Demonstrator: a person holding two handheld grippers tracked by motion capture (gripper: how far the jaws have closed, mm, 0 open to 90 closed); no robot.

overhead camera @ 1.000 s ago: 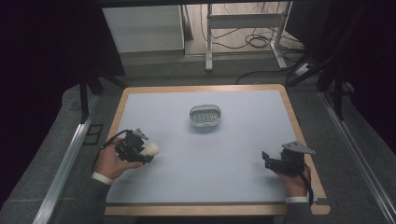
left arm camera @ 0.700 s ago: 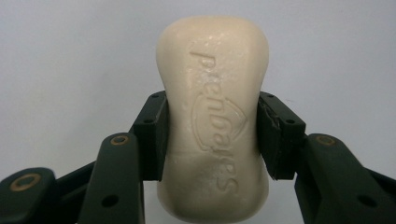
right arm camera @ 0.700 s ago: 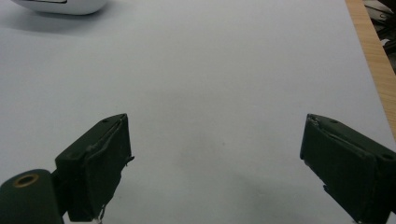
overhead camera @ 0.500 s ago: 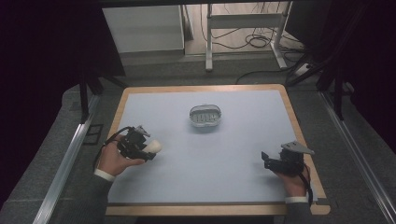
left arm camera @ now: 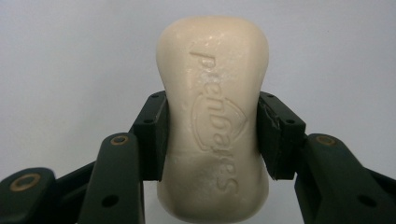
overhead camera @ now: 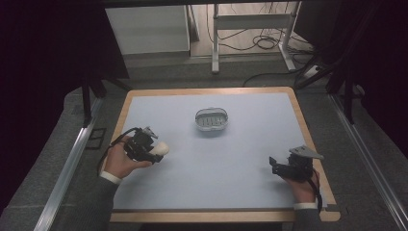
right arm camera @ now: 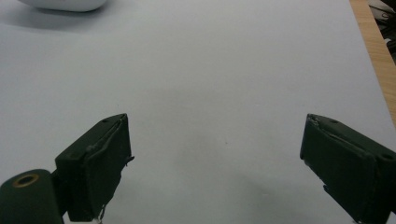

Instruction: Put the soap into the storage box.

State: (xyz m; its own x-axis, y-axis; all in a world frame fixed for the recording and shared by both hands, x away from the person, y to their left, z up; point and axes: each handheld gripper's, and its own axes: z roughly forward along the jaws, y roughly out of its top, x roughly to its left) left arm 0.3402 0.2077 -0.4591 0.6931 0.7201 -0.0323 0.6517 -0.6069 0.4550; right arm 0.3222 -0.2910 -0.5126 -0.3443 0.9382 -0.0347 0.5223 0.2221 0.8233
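Left side of table [overhead camera: 240,159], near the wooden edge: left hand [overhead camera: 119,161] holds the left gripper [overhead camera: 155,152], pointing toward the table's middle. Its jaws are clamped on a cream soap [overhead camera: 160,149]. Whether the bar touches the surface or sits just above it cannot be told from the high view.

Left gripper view: soap [left arm camera: 212,116] stands lengthwise between the two black pads [left arm camera: 152,135], which press on its narrowed waist from both sides. The bar sticks out well past the pads. Raised lettering runs along its top face. Pale blue-grey table surface behind it.

Centre, toward the far edge: grey oval dish [overhead camera: 211,119] with a slotted floor, standing alone, well apart from soap and both grippers.

Right side, near the front corner: right hand [overhead camera: 304,185] holds the right gripper [overhead camera: 273,165], pointing left across the table, with a grey three-cornered plate on top. Right gripper view: right gripper [right arm camera: 215,154] has its jaws spread wide, bare table between them. A bit of the dish [right arm camera: 65,4] shows at the top left edge of that view.
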